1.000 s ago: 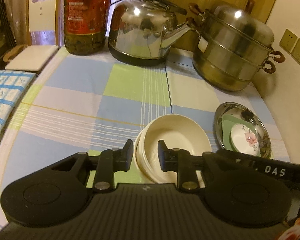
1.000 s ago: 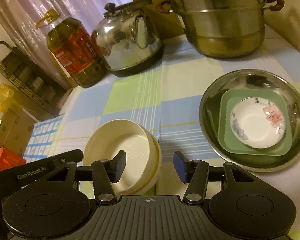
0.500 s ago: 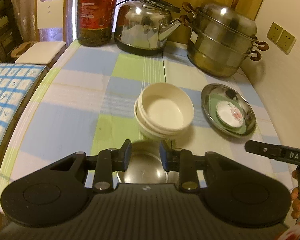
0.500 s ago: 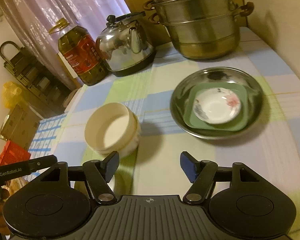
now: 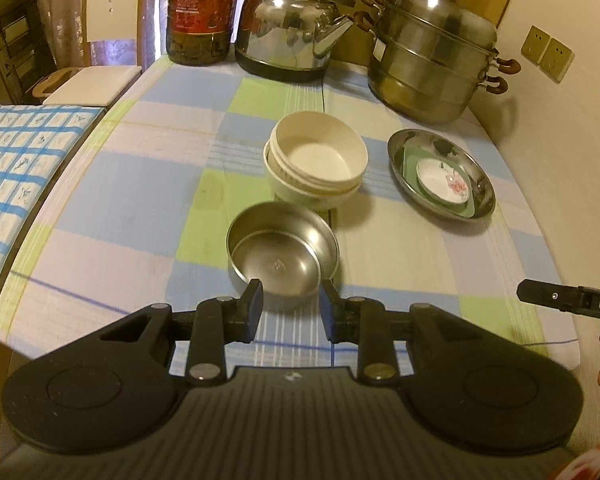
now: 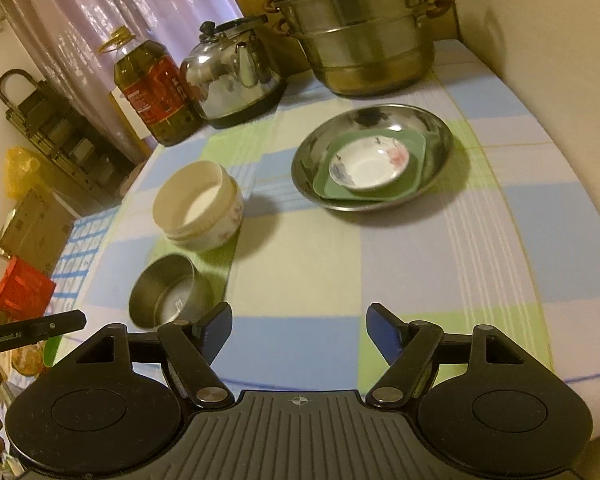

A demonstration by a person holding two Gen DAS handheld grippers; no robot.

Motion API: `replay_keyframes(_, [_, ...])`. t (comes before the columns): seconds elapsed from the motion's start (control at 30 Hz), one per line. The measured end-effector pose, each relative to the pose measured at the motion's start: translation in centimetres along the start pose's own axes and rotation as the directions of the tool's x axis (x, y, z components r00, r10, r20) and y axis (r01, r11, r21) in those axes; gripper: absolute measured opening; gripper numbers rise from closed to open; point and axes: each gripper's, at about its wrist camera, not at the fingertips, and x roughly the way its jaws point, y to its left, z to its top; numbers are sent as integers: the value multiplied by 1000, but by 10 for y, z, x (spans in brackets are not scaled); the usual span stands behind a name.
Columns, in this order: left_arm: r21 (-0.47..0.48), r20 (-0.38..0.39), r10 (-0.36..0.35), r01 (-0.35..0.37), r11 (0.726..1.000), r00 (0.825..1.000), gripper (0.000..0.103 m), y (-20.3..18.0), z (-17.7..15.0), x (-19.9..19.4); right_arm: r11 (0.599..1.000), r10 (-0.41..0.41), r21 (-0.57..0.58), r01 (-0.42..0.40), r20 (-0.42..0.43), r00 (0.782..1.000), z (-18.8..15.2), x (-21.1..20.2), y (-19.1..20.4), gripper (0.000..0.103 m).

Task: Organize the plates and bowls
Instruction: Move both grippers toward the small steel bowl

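Observation:
A stack of cream bowls [image 5: 316,164] [image 6: 198,206] stands mid-table. A small steel bowl [image 5: 282,258] [image 6: 168,292] sits just in front of it. A steel plate [image 5: 440,172] [image 6: 436,136] holds a green square plate [image 6: 412,178] and a white flowered dish [image 5: 442,180] [image 6: 368,164]. My left gripper [image 5: 290,310] is open and empty, just behind the steel bowl's near rim. My right gripper [image 6: 300,334] is open wide and empty above the table's front, apart from all dishes.
A steel kettle [image 5: 288,40] [image 6: 232,80], an oil bottle [image 5: 202,8] [image 6: 152,92] and a tiered steamer pot [image 5: 432,52] [image 6: 360,28] stand along the table's [image 5: 140,184] far side. A wall is at the right, a white chair [image 5: 100,56] at the far left.
Both grippers have pulled back from the cream bowls toward the table's front. The steel bowl has come into full view. The right gripper has opened wider.

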Motion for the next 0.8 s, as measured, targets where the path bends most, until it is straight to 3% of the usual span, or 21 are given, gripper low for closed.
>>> replay_keyframes(0.8, [-25,-28,28,-29,999,999,27,0,-38,-16,998,5,-64,-9,-69,998,-36,-13,0,75])
